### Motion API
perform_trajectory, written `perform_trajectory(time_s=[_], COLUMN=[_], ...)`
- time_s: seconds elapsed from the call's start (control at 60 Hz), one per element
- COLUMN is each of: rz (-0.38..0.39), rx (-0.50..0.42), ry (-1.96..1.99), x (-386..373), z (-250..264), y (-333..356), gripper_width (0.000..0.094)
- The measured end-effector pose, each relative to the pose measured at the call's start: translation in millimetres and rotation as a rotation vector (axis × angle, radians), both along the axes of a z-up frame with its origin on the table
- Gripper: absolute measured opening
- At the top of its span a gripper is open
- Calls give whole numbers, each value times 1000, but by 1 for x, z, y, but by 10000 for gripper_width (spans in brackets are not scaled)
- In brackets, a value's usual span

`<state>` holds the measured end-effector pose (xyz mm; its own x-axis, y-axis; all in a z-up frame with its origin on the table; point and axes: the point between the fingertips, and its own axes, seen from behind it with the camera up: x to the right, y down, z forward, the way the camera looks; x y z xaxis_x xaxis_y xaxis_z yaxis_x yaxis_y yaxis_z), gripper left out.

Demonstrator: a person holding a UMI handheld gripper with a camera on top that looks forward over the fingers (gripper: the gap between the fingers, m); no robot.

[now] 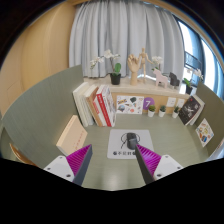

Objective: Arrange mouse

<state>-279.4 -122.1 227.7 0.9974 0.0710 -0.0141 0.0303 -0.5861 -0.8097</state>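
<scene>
Your tool (110, 162) hangs above the surface (40, 110) with its fingers (76, 158) spread wide apart and nothing between them; the mouse (126, 139) lies on a white mat (129, 146) just ahead, between the two pads; beyond it stand a row of books (93, 104), a small shelf unit (140, 102) and a potted plant (116, 73); curtains (125, 30) hang behind.
</scene>
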Motion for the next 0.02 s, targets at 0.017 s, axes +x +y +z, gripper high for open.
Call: perform_trajectory(time_s=[0.017], rz=[1], rx=[-1], ry=[1], x=[0], z=[0], y=[-2], gripper_width=[864])
